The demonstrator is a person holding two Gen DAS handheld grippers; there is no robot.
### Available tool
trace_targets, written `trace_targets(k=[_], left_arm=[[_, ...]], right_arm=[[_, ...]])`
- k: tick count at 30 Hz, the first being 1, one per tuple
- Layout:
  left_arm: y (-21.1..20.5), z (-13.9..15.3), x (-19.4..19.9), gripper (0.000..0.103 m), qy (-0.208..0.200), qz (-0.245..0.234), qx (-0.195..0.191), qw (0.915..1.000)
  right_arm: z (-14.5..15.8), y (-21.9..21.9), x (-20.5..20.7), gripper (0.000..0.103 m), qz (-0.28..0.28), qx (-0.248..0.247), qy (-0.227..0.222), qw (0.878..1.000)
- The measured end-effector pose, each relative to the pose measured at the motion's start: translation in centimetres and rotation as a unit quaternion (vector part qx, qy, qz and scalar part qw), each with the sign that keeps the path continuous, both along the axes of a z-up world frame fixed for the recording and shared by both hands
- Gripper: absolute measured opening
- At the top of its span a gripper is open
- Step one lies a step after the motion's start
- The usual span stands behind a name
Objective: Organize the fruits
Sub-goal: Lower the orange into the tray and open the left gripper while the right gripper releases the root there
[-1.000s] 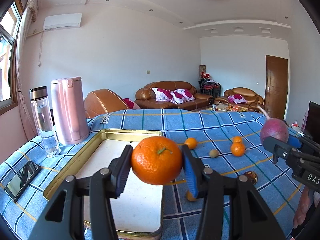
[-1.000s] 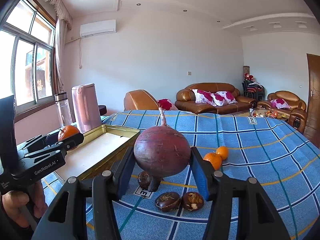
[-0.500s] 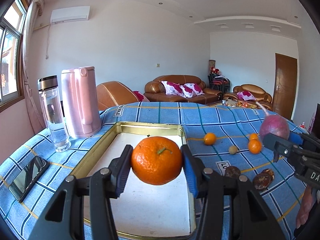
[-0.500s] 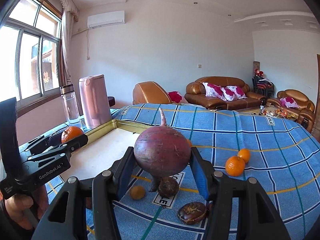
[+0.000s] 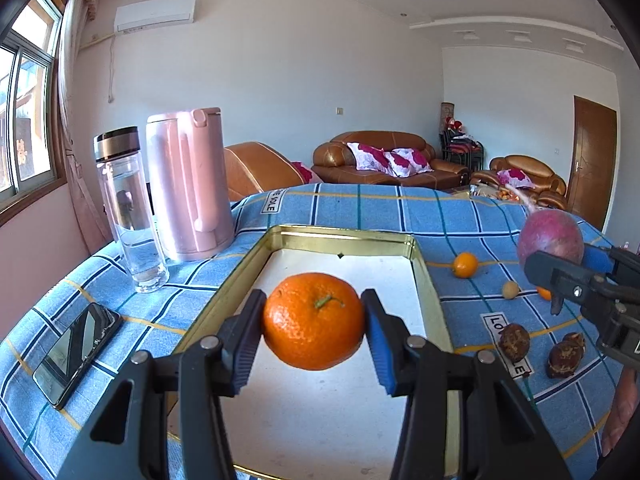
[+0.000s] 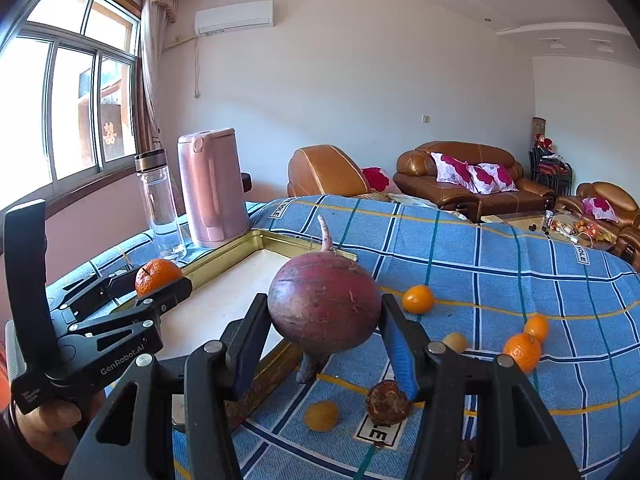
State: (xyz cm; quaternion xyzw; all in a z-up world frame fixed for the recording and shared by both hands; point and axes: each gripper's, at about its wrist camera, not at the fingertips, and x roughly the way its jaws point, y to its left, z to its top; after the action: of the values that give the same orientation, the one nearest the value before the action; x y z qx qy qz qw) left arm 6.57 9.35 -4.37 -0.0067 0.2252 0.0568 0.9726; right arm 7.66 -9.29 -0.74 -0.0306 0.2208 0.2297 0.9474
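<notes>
With each hand-held gripper clamped on its load, lower the orange [image 5: 314, 320] onto the tray's [image 5: 430, 280] far-left floor before the red root [image 6: 324, 312].

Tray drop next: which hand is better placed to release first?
Left. Its gripper holds the orange over the tray; the right gripper, holding the radish, looks to be at the tray's edge.

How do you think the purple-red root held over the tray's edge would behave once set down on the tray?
The purple-red root looks round, so it would probably roll or rock. It seems dense and firm between the right tongs. The raised rim of the tray should likely stop it.
</notes>
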Motion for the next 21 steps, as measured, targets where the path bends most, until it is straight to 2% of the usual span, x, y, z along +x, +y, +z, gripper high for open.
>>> trace_targets(k=[21], left_arm=[[4.2,-1.0,2.8,0.050,0.045,0.038,0.034,0.9977]], right_arm=[[-1.5,6.0,4.0,0.057,0.039,-0.021,0.041,0.998]])
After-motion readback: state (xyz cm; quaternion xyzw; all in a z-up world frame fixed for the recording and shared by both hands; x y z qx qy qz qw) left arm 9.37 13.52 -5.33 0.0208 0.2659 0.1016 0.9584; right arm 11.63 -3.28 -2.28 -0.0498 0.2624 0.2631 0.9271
